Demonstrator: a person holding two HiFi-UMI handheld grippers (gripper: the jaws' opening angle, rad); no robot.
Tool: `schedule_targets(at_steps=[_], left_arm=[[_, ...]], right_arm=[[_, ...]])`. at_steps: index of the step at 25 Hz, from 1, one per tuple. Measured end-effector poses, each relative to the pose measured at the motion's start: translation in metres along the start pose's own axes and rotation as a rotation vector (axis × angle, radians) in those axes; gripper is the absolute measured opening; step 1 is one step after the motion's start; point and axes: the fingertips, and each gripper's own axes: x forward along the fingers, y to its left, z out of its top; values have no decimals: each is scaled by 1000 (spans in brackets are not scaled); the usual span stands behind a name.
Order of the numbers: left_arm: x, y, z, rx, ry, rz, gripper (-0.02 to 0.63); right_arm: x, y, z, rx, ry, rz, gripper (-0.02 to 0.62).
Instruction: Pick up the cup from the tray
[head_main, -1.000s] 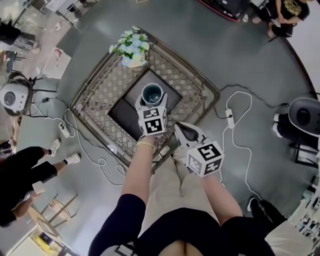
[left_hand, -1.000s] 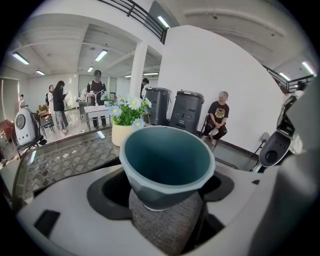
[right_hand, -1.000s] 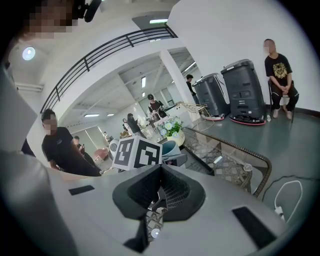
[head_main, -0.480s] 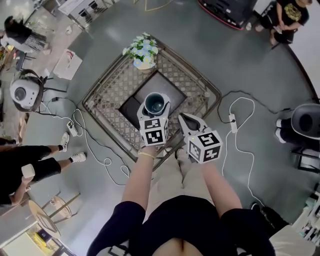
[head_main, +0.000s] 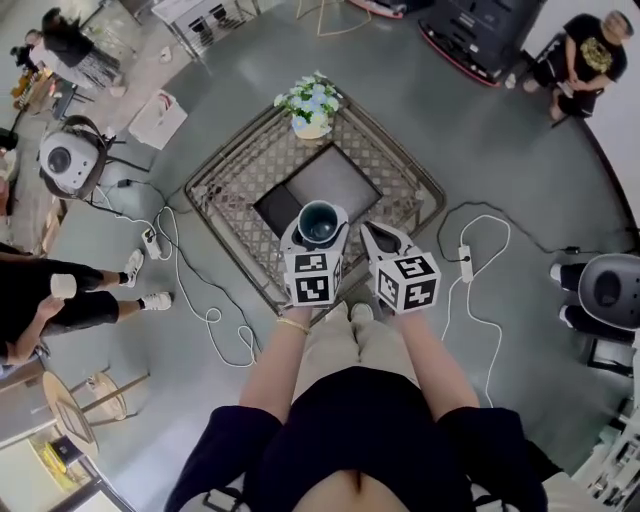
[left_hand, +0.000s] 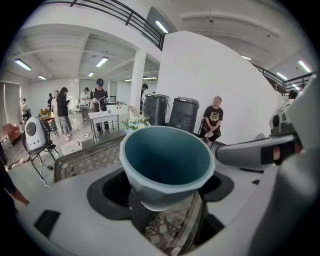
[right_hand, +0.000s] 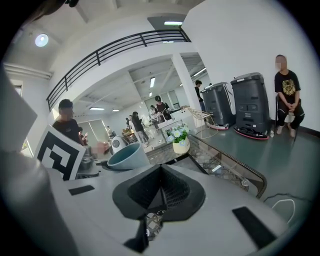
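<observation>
A blue-grey cup (head_main: 320, 221) (left_hand: 167, 165) sits between the jaws of my left gripper (head_main: 318, 238) (left_hand: 165, 200), which is shut on its lower body. The cup stays upright and hangs in the air above the near part of the dark tray (head_main: 335, 180). The tray lies in the middle of the lattice-topped table (head_main: 230, 170). My right gripper (head_main: 383, 243) (right_hand: 159, 192) is just to the right of the cup, jaws shut with nothing between them. From the right gripper view the cup (right_hand: 127, 156) shows at the left.
A pot of flowers (head_main: 312, 105) (right_hand: 180, 142) stands at the table's far corner. White cables (head_main: 190, 300) and a power strip (head_main: 464, 256) lie on the floor round the table. People stand or sit at the left and the far right. Round machines (head_main: 62, 160) stand to both sides.
The cup has come up off the tray in my left gripper and moved toward me. The right gripper has drawn closer beside it.
</observation>
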Motion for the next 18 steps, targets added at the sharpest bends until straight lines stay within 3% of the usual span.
schedule_targets(at_steps=[7,18], left_arm=[[-34,-16,-5,-26,-13,-18,383],[-72,-24,-5,-2,-19,-27,383]], right_arm=[[-13,17,-1,-57,8,30,8],[-26,43,-7,-100,6,67,9]])
